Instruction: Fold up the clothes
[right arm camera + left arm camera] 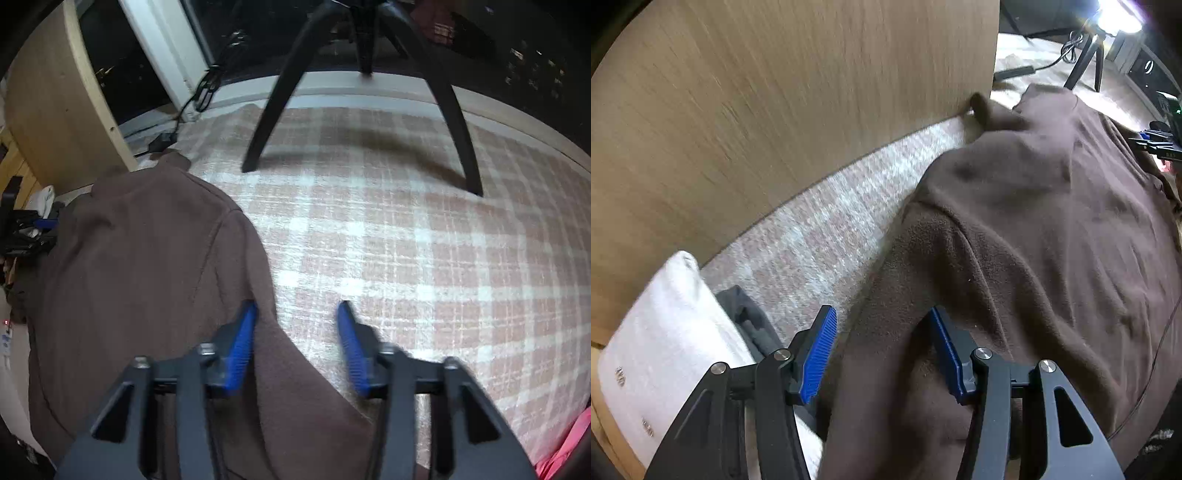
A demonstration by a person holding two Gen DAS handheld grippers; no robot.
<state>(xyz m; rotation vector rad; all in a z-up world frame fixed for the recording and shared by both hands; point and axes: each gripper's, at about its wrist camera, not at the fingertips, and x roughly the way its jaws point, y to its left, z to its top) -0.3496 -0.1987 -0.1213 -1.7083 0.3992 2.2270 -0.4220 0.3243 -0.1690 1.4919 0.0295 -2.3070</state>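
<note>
A brown fleece garment [1034,221] lies spread on the plaid bed cover [820,236], collar toward the far end. In the left wrist view my left gripper [882,350] points down over one sleeve, jaws apart, with the sleeve fabric lying between the blue pads [816,354]. In the right wrist view the same fleece [147,258] fills the left side. My right gripper [297,347] stands over its right edge, jaws apart: the left pad [240,347] is over the fabric, the right one over bare cover [406,240]. Neither grip looks closed on cloth.
A wooden panel [775,92] rises along the bed's side. A white folded cloth [665,332] and a dark grey item [750,325] lie at the near left. A black tripod [273,103] stands on the bed's far end. Something pink [569,443] lies at the lower right.
</note>
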